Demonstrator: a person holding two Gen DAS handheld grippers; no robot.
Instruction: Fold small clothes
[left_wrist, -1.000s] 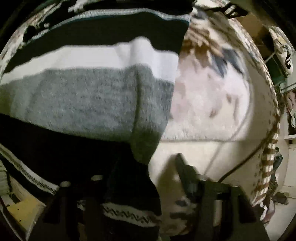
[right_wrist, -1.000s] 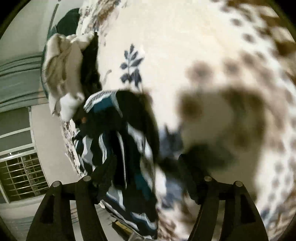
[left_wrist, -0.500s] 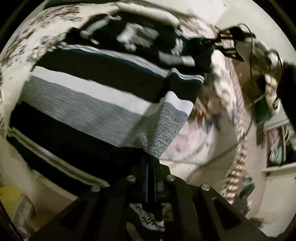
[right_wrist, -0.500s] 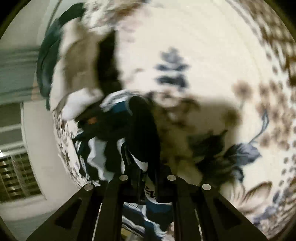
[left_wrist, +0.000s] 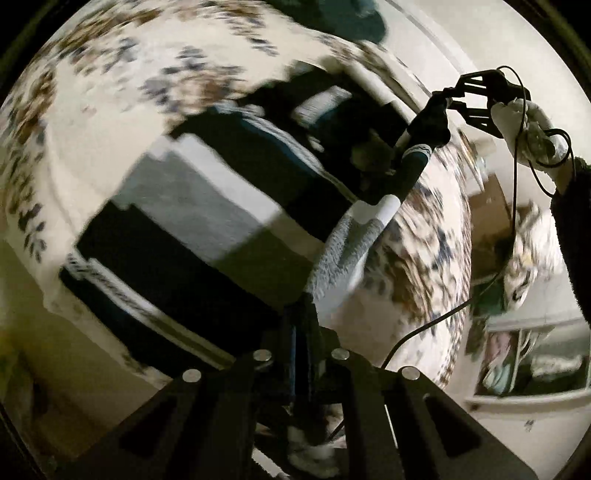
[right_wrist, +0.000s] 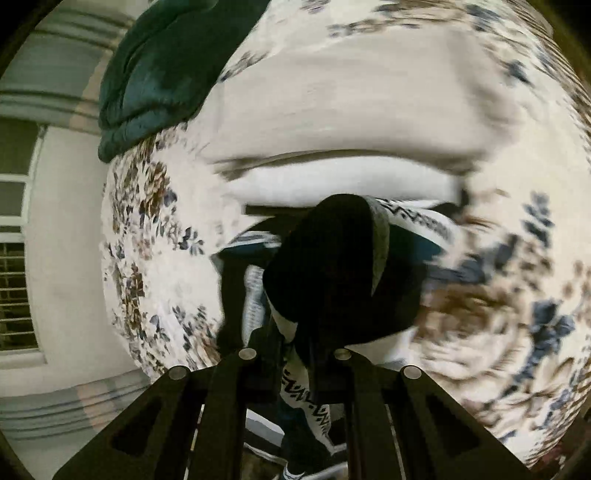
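Two grippers are pinching one striped sweater (left_wrist: 207, 206) above a floral bedspread (left_wrist: 92, 110): the left gripper (left_wrist: 303, 354) clamping its edge, the right gripper (right_wrist: 295, 354) closing on a dark fold. Fabric is hiding both sets of fingertips. Blur is smearing the green blanket (right_wrist: 162, 74).

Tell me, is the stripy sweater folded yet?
Not yet. Done: both grippers have grabbed it. The left gripper and the right gripper each pinch part of the striped sweater. In hand: one edge is lifted off the flowery bedsheet. Left: laying it over and smoothing it flat.
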